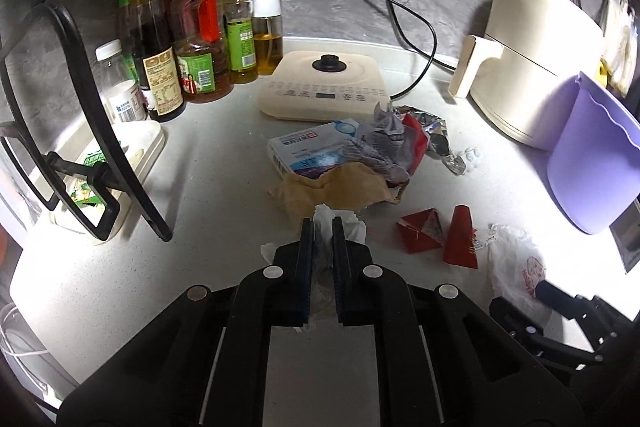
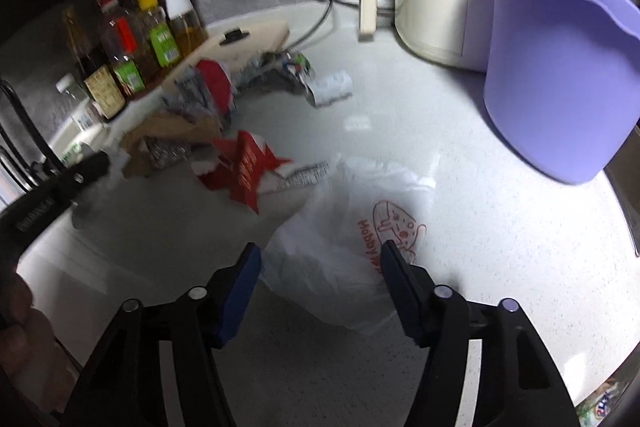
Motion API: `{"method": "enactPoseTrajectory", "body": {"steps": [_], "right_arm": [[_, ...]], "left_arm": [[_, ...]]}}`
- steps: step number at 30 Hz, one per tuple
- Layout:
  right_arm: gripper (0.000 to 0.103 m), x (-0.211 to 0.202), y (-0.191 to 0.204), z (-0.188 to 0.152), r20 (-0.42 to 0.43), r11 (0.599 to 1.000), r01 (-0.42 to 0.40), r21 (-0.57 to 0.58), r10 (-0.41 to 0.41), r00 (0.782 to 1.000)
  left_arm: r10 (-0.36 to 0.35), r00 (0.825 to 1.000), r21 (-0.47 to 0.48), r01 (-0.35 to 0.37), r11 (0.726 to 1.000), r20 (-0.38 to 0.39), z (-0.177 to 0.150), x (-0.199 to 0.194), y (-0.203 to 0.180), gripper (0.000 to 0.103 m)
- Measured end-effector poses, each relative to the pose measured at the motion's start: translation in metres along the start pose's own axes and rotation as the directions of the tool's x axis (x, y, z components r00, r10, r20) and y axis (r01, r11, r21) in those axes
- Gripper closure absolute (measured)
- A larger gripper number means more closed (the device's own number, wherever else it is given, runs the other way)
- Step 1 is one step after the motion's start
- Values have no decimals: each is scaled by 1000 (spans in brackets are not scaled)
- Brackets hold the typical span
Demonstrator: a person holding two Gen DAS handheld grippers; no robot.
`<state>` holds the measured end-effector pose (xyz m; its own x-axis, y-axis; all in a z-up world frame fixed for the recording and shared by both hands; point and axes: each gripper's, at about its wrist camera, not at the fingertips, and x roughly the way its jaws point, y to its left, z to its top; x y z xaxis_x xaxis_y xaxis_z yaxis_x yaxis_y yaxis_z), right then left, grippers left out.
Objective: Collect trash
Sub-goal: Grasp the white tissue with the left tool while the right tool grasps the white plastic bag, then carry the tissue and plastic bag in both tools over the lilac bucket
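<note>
The left gripper (image 1: 323,223) is clenched on a crumpled white tissue (image 1: 340,227), well left of the purple plastic bin (image 1: 592,155). The right gripper (image 2: 320,253) straddles a white printed plastic bag (image 2: 344,227) near that bin (image 2: 560,67), jaws apart, not pressing.

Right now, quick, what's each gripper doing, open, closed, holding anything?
Left gripper: shut on the white tissue.
Right gripper: open, jaws either side of the white plastic bag, pads not pressing it yet.
</note>
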<state>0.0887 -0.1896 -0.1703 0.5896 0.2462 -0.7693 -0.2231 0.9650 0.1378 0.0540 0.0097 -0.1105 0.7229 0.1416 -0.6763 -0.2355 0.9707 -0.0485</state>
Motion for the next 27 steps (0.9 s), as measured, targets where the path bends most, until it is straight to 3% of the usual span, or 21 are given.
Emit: {"method": "enactPoseTrajectory", "body": {"steps": [2, 4, 6, 7, 18, 27], "right_arm": [[52, 0, -2, -2, -1, 1000, 6, 9, -6, 1000], [67, -1, -2, -3, -7, 1000, 11, 0, -11, 1000], [88, -2, -4, -3, -21, 1000, -8, 2, 8, 1000], [92, -2, -5, -3, -23, 1000, -13, 5, 13, 1000], [96, -59, -12, 11, 105, 999, -40, 23, 38, 994], [96, -116, -24, 46, 265, 999, 2, 47, -14, 964]], "left_arm": [[-4, 1000, -11, 4, 1000, 4, 1, -1, 2, 94], [-9, 1000, -15, 9, 1000, 10, 1, -2, 1, 94], [-15, 1000, -20, 16, 1000, 14, 0, -2, 0, 94], [-21, 1000, -25, 21, 999, 15, 0, -3, -1, 94], [-83, 992, -14, 85, 996, 92, 20, -26, -22, 94], [-201, 963, 26, 200, 979, 181, 52, -54, -55, 94]]}}
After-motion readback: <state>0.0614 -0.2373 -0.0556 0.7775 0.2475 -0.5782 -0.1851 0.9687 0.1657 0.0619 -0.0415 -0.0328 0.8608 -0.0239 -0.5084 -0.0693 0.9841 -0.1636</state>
